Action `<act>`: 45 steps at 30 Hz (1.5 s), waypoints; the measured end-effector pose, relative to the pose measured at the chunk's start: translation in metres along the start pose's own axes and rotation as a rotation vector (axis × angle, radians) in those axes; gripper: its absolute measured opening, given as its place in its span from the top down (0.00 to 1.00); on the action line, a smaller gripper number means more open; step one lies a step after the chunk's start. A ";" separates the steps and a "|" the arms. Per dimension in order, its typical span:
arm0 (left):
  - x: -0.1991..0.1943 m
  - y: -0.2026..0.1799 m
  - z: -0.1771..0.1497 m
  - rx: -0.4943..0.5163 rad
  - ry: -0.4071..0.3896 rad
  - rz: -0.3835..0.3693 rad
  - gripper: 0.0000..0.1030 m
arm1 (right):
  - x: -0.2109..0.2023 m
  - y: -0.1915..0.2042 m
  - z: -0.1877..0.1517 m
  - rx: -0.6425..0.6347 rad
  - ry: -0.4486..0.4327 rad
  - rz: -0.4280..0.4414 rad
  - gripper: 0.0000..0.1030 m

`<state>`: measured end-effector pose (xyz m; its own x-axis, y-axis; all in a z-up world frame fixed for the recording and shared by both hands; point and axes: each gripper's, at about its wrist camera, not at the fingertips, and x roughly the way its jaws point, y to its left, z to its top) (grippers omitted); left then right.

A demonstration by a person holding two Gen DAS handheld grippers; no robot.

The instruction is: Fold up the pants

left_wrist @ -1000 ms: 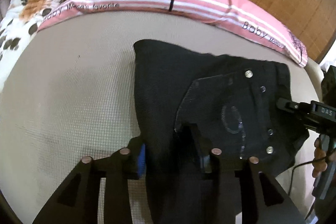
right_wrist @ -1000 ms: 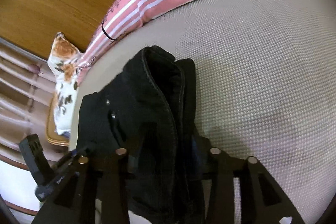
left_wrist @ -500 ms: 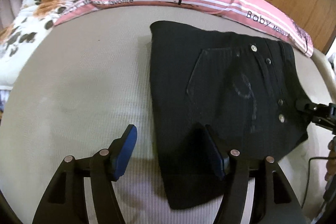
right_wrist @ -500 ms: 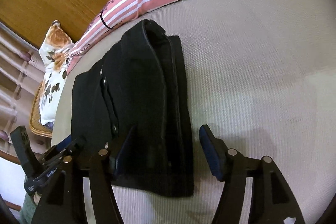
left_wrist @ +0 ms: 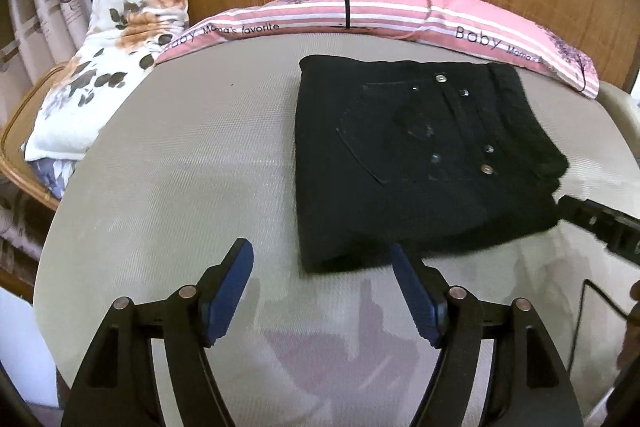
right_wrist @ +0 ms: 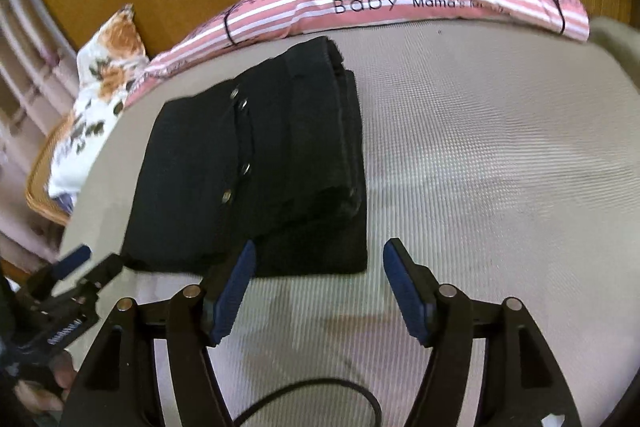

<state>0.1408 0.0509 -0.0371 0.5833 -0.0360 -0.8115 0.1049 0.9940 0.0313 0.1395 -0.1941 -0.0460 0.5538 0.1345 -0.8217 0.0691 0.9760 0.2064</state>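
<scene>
Dim warm light; fisheye-bent edges; slight blur.

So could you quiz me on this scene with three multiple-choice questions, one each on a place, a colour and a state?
1. Where do the pants lie?
A. on the beige mattress
B. on the flowered pillow
C. on the floor

2. What colour are the pants?
A. pink
B. black
C. white

3. How are the pants?
A. hanging from a claw
B. spread out full length
C. folded into a flat stack

Answers: 1 A, beige cover shows all around them. 2 B, dark cloth with metal studs. 3 C, layers show at the edge, and both the left claw and right claw are empty.
</scene>
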 end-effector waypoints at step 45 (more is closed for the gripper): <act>-0.056 -0.006 -0.056 -0.056 -0.080 0.109 0.29 | -0.069 0.061 -0.053 -0.180 -0.207 -0.104 0.06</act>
<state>0.0622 0.0527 -0.0241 0.6512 0.0661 -0.7560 -0.0064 0.9966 0.0816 0.0617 -0.1348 -0.0048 0.7104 0.0124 -0.7037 -0.0038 0.9999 0.0138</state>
